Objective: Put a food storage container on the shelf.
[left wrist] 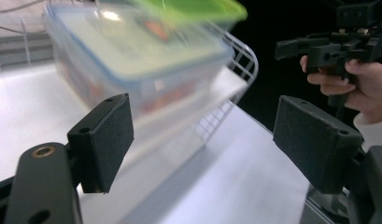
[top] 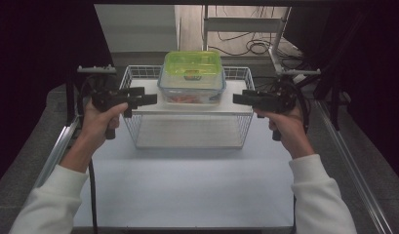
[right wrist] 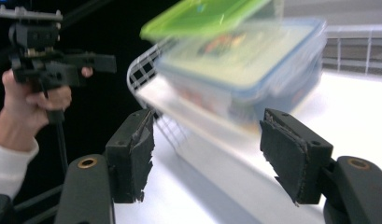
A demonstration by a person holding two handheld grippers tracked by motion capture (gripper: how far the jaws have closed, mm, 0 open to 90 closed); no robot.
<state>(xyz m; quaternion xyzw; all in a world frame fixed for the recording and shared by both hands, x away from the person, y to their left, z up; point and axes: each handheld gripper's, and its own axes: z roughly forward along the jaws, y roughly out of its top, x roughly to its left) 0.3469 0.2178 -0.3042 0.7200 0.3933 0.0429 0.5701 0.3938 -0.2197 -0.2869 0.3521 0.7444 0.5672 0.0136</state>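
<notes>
Both tools are up at the sides of the wire basket (top: 138,131), one in each hand. At the left of the high view, the left tool (top: 150,100) points inward toward the stacked containers, jaws wide apart with nothing between them. Opposite it at the right, the right tool (top: 237,98) faces in the same way, also wide and empty.

Between them, in the upper middle of the frame, a clear food container (top: 191,90) with a blue-edged lid sits on a white board (top: 153,108) laid across the basket's top. A green-lidded container (top: 192,63) rests on top of it. Neither tool touches the containers; each is just beside the basket's end.

From the left gripper view, the clear container shows blurred at the upper left beyond the open pads (left wrist: 109,140), and the other hand (left wrist: 352,84) holds its tool at the upper right. White table (top: 187,185) fills the lower middle of the high view.
</notes>
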